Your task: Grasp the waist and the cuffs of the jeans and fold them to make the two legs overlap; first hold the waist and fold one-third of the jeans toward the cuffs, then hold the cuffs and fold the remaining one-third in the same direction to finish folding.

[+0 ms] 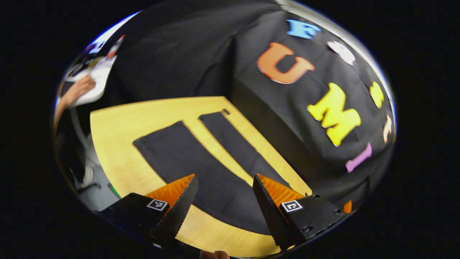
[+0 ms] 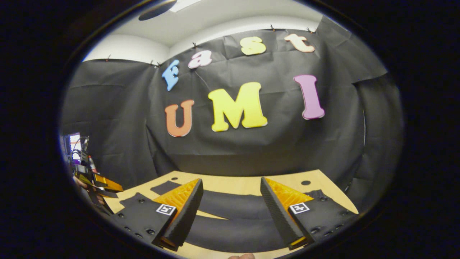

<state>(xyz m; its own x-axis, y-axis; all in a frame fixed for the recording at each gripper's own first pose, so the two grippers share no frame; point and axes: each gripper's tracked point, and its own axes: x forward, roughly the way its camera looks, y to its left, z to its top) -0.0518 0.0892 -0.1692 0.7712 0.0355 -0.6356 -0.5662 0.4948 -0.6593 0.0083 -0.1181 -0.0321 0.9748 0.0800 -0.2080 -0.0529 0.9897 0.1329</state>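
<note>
Dark jeans (image 1: pixel 201 169) spread flat on pale wooden tabletop (image 1: pixel 118 140), both legs apart with strip of wood showing between, cuffs at far end, waist near. Laid open like this to give clear access to waist and cuffs. Left tongs (image 1: pixel 224 199) hovering above waist end, spread wide, gripping nothing. Right tongs (image 2: pixel 231 210) likewise parted and empty, raised over jeans (image 2: pixel 230 216). Legs not yet overlapped; first fold likely still ahead.
</note>
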